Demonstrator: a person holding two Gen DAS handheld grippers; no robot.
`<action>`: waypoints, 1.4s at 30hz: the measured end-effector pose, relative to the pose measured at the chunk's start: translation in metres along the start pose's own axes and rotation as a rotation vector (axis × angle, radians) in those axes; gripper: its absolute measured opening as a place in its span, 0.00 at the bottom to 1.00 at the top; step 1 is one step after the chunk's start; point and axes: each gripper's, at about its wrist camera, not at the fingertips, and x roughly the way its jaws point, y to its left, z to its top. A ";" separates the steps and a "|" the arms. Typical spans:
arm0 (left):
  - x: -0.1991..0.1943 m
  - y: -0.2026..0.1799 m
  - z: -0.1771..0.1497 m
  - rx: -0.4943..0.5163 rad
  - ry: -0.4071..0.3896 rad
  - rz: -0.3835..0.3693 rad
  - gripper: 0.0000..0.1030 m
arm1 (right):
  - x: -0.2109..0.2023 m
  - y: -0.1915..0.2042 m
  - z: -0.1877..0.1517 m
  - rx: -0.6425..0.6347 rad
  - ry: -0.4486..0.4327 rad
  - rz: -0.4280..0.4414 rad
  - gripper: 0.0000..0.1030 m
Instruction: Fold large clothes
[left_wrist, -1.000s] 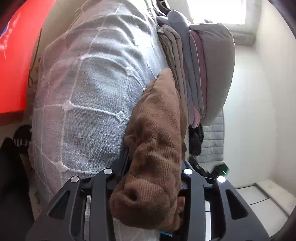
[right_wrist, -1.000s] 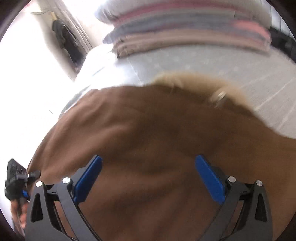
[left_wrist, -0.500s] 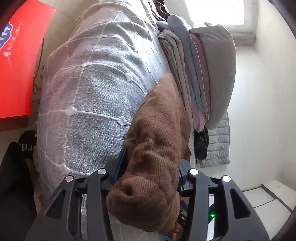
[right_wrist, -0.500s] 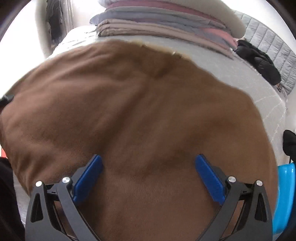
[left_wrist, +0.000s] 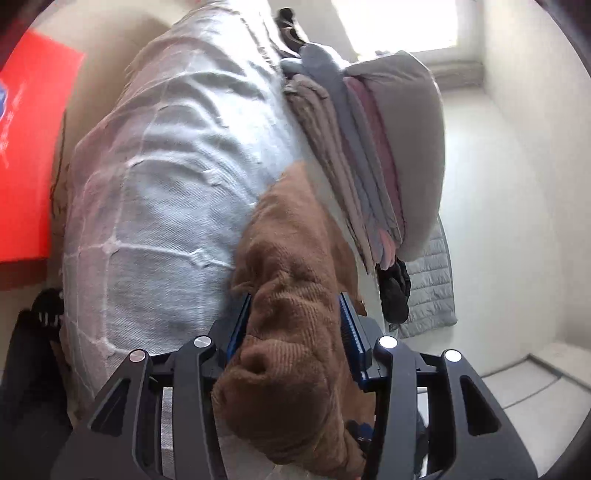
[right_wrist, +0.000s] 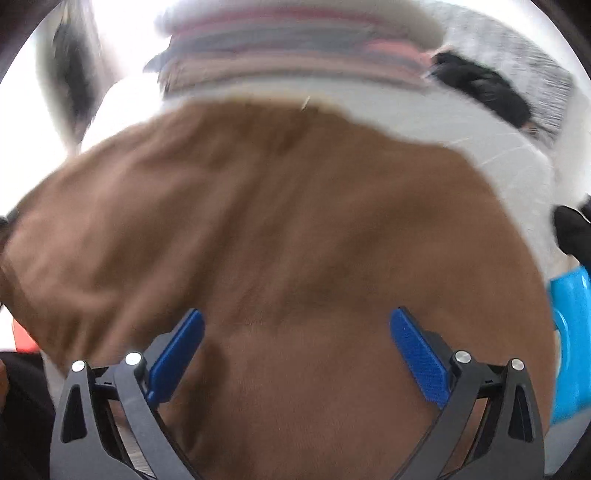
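The left gripper (left_wrist: 295, 325) is clamped on a bunched fold of the brown knit garment (left_wrist: 291, 295). The right gripper (right_wrist: 295, 339) has its fingers spread wide above the garment's flat brown panel. The garment lies on a grey quilted bedcover (left_wrist: 166, 184). Beyond it sits a stack of folded clothes (left_wrist: 373, 147).

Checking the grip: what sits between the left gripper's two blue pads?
A bunched fold of the brown sweater fills the gap in the left gripper, both pads pressing it, as the left wrist view shows.
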 end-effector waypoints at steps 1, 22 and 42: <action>0.000 -0.003 0.000 0.011 -0.001 -0.005 0.41 | 0.015 -0.001 -0.011 0.015 0.057 0.008 0.95; 0.059 -0.294 -0.206 0.900 0.244 -0.222 0.29 | -0.044 -0.149 -0.023 0.587 -0.119 0.572 0.95; 0.154 -0.285 -0.369 0.992 0.682 -0.340 0.20 | -0.004 -0.272 -0.080 1.089 0.017 1.232 0.94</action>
